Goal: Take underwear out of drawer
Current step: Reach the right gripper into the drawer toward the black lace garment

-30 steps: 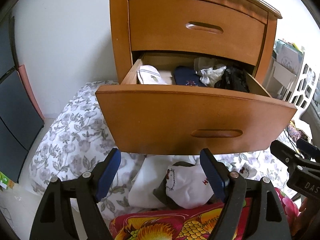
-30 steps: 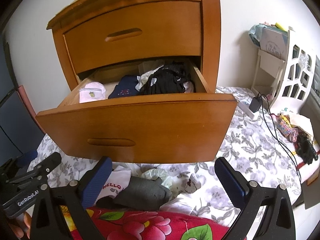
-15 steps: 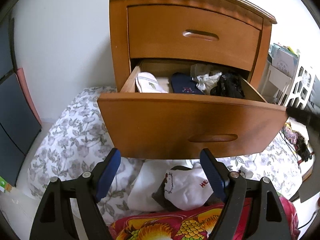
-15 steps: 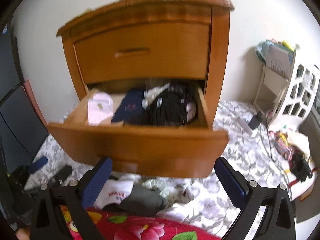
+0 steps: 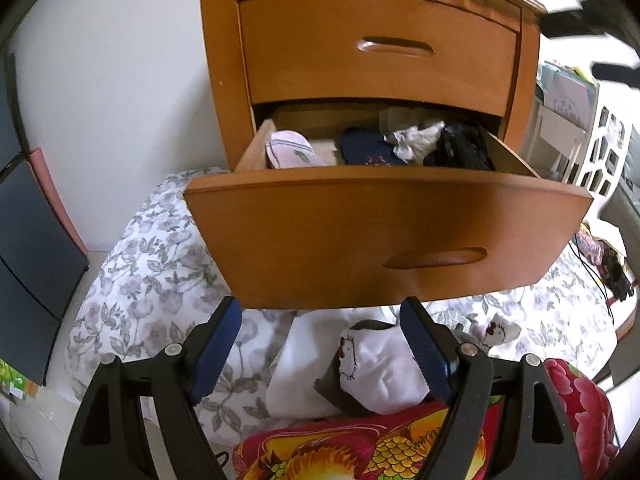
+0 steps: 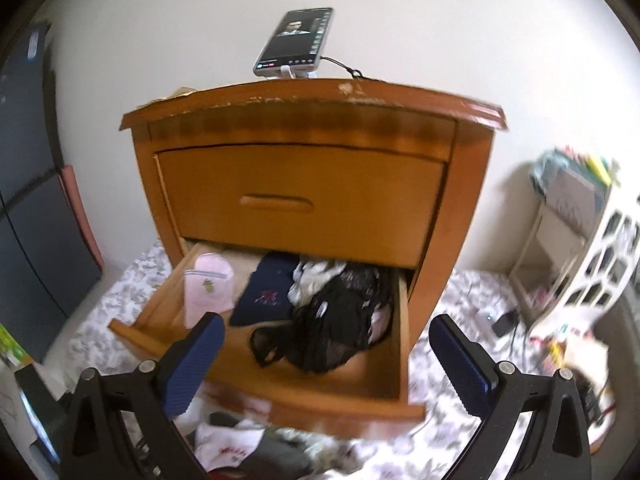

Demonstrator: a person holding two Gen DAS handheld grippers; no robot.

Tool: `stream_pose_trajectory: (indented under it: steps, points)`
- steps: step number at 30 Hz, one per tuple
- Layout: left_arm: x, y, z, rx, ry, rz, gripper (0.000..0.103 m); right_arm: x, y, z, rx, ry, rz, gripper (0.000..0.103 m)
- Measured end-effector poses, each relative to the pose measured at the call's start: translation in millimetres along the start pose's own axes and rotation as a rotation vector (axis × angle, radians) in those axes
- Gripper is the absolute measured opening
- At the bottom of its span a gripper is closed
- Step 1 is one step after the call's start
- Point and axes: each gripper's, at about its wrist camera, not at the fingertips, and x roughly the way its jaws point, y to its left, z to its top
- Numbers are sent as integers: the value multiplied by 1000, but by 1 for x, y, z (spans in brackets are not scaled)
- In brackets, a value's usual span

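The lower drawer [image 6: 304, 396] of a wooden nightstand [image 6: 304, 184] stands pulled out. Inside lie a pink-white folded piece [image 6: 208, 284], a navy piece [image 6: 268, 292], a crumpled white piece [image 6: 316, 276] and a heap of black lace underwear [image 6: 340, 320]. My right gripper [image 6: 326, 328] hovers open above the drawer's front part, over the black lace, holding nothing. My left gripper [image 5: 320, 312] is open and empty, low in front of the drawer front [image 5: 380, 236]. Between its fingers on the bed lies a white printed garment [image 5: 380, 364] over a grey one.
A phone [image 6: 296, 42] on a stand sits on the nightstand top. The floral bedsheet [image 5: 152, 264] spreads under the drawer, a red flowered blanket [image 5: 360, 452] nearest me. A white shelf [image 6: 600, 260], cables and small items [image 6: 504, 320] lie to the right, a dark panel [image 5: 28, 248] to the left.
My right gripper has risen from below the drawer front and now looks down into the drawer; the nightstand top and phone have come into view. The left gripper has hardly moved.
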Motion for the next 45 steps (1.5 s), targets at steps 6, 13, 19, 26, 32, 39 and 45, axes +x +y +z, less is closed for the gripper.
stream_pose_trajectory:
  steps: [6,13,19,26,32,39,45]
  points:
    - [6,3,0,-14,27,-27,82,56,8,15,22,164,74,103]
    - [8,3,0,-16,37,-39,82,125,15,-4,72,394,88,103]
    - [10,5,0,-19,42,-52,82,157,18,-22,70,504,79,102]
    - [11,6,0,-26,48,-60,82,183,23,-20,22,557,9,97]
    - [12,7,0,-32,52,-68,82,204,21,-16,33,593,-22,93]
    - [14,8,0,-40,58,-82,82,226,11,-16,66,651,-55,87]
    - [16,10,0,-48,64,-95,82,242,9,-18,79,674,-68,86]
